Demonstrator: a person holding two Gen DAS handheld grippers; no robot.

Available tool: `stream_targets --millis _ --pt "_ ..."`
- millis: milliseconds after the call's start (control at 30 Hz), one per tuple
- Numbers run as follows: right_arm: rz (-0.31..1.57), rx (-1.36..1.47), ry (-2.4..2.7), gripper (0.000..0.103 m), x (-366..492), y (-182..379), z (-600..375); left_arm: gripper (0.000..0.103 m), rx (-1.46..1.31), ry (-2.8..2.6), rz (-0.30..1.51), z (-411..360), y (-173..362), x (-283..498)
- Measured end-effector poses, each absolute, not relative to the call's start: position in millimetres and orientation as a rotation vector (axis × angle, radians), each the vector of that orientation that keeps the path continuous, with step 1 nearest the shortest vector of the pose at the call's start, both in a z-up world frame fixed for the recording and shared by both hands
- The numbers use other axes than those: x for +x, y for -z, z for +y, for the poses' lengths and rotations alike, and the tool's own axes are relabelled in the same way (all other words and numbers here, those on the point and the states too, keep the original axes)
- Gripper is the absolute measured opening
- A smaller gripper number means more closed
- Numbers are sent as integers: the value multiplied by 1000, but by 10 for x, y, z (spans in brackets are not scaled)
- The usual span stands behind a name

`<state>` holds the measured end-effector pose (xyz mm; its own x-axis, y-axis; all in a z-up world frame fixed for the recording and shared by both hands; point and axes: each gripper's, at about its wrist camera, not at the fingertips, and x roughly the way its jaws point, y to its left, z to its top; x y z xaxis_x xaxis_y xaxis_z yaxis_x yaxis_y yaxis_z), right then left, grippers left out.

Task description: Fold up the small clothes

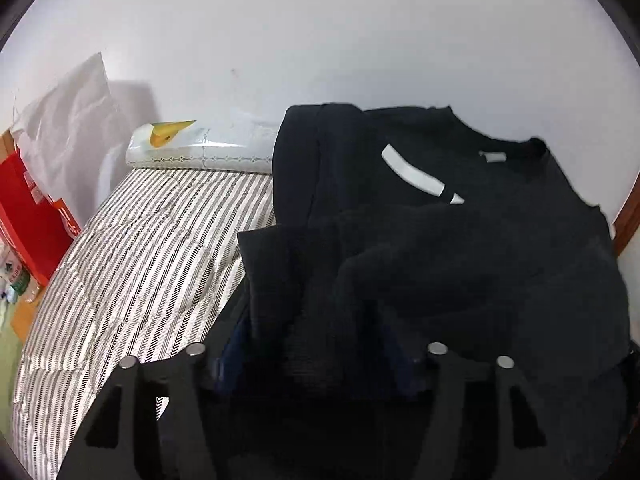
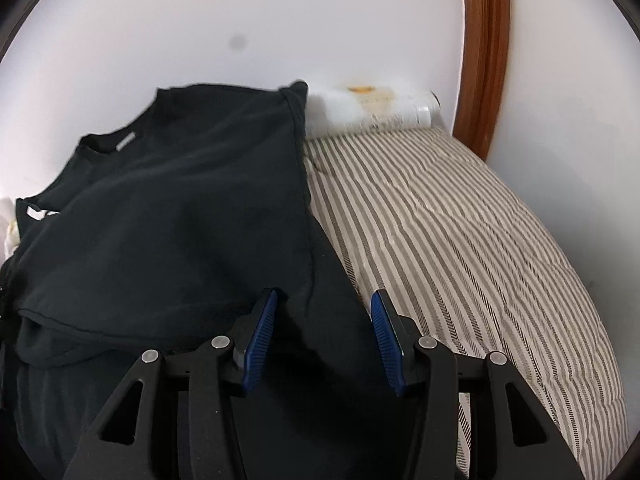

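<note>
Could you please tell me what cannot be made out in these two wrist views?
- Left gripper fingertips: left wrist view, buried in the dark knit sweater.
- Red cardboard box: cut off at the left edge.
- Print on the rolled white plastic pack: right wrist view, blurred.

— The right gripper (image 2: 326,294)?

— Pitched downward, its black linkage arms splayed. The blue ribbed pads (image 2: 260,344) stand well apart, pressing on nothing.

— And the left gripper (image 1: 316,344)?

— Also tilted down, linkage arms set wide. Its fingers, ahead of the pivots, are buried under the dark garment (image 1: 440,240). Whether they pinch it cannot be told.
</note>
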<state>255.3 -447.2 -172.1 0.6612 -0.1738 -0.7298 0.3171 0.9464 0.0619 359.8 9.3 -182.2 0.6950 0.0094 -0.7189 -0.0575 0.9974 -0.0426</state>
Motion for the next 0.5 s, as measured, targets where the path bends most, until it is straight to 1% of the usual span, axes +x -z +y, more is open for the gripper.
stream_targets --millis 200,500 --pt "812 193 309 47 2559 1721 -4486 72 -69 -37 814 126 1860 3613" --pt "736 192 252 47 2453 1603 -4425 72 -88 -35 815 140 1859 3585"
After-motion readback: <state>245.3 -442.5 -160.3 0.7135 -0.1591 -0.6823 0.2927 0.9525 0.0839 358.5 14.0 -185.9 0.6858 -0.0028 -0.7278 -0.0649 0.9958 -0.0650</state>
